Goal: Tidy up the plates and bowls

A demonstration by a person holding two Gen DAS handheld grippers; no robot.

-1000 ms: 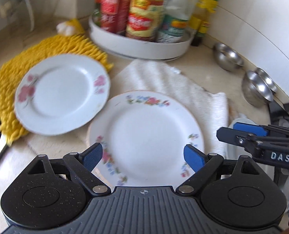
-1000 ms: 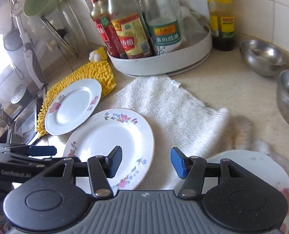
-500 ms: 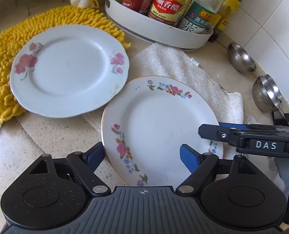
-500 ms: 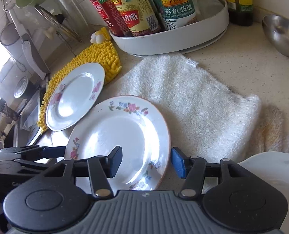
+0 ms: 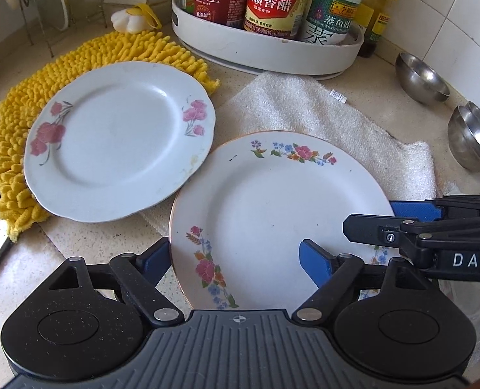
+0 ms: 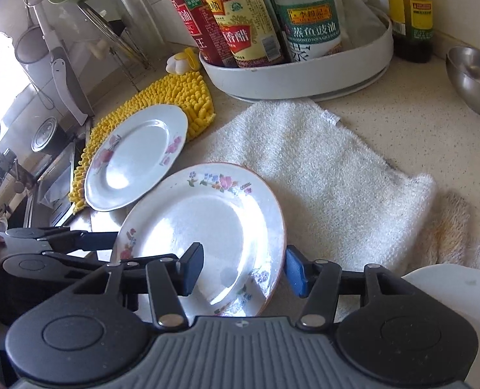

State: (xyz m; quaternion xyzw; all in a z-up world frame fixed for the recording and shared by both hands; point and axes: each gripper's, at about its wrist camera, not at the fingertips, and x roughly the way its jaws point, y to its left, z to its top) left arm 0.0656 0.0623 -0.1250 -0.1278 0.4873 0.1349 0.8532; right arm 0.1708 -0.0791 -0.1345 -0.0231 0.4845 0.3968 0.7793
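Nothing is stacked yet, as far as you can judge: the two plates lie singly on the counter (image 5: 379, 97) and the steel bowls sit apart along the tiled back edge.

Your left gripper (image 5: 235, 261) has its jaws wide, straddling the near-left rim of the garland plate (image 5: 272, 210); one blue pad sits outside the rim, the other over the plate's face, neither pressing. Your right gripper (image 6: 244, 267) straddles the same plate's right rim, its jaws middling and closing, with the rim between the pads but no squeeze visible. That edge looks tilted up off the towel (image 6: 321, 175).

The pink-flower plate (image 5: 116, 139) rests on the yellow mat (image 5: 16, 103) toward the counter's left end, its right edge just beside or slightly over the garland plate; I cannot tell which. A third white plate (image 6: 450, 291) shows at the near-right corner.

Still left: stack the plates and nest the single bowl (image 5: 421, 77) with the paired bowls (image 5: 473, 139).

The tray of bottles (image 5: 265, 52) crowds the back, and your two grippers stand close across one plate.
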